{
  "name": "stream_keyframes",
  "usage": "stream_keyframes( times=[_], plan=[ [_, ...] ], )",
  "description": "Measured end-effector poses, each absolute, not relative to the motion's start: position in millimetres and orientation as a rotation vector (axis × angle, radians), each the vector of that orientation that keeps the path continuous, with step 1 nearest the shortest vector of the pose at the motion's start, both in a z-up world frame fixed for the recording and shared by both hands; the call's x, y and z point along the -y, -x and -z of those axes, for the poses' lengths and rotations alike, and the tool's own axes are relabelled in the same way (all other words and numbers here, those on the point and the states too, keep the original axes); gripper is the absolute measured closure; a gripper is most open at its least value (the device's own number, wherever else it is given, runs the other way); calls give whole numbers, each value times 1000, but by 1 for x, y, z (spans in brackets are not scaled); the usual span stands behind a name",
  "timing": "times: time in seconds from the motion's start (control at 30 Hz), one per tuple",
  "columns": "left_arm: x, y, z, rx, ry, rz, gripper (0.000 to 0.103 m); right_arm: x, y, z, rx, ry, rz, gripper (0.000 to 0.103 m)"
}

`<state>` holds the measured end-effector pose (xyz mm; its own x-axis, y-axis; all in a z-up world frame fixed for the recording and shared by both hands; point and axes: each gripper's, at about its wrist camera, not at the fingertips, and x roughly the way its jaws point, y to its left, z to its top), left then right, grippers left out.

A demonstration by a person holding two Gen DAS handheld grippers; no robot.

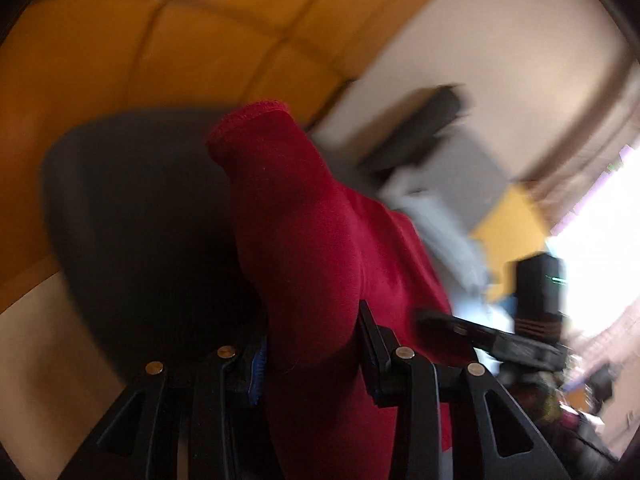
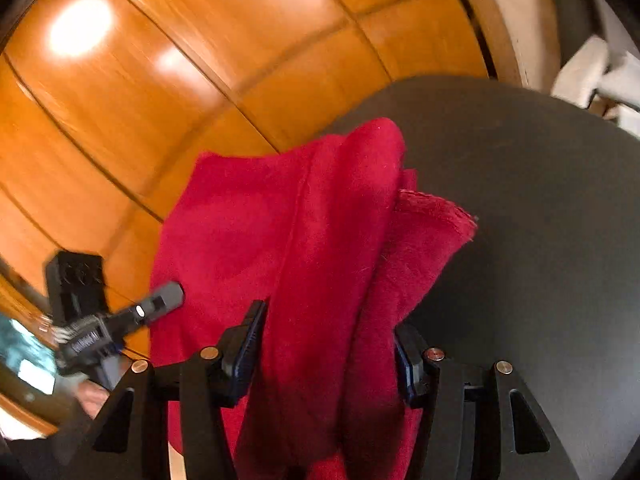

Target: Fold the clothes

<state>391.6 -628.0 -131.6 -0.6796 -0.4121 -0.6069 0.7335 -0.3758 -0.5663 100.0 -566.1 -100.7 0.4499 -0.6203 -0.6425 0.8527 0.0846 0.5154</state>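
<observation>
My left gripper (image 1: 312,344) and right gripper (image 2: 328,344) both clamp the red cloth (image 2: 280,220), which may slip if I pull unevenly.

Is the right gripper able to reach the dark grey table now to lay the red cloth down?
Probably yes. The right gripper is shut on the red cloth, and the dark grey table lies bare just beyond its fingers, with nothing between.

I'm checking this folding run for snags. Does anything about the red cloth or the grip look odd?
Nothing looks damaged. The red cloth is bunched in thick folds rather than flat, clamped by both the right gripper and the left gripper, above the dark grey surface. Both views are motion-blurred.
</observation>
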Motion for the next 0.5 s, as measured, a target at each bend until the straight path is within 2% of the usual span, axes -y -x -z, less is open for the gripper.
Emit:
stream_keyframes(
  times=[0.07, 0.1, 0.2, 0.5],
  plan=[
    [646, -395, 152, -1156, -509, 2026, 59, 573, -103, 108, -322, -981, 1147, 34],
    [645, -395, 151, -1155, -506, 2031, 58, 577, -104, 111, -339, -979, 1160, 24],
    [637, -392, 139, -1072, -539, 2014, 55, 588, -108, 121, -391, -971, 1199, 23],
    [623, -400, 82, -724, -489, 2046, 57, 531, -177, 78, -547, -690, 1062, 23]
  ],
)
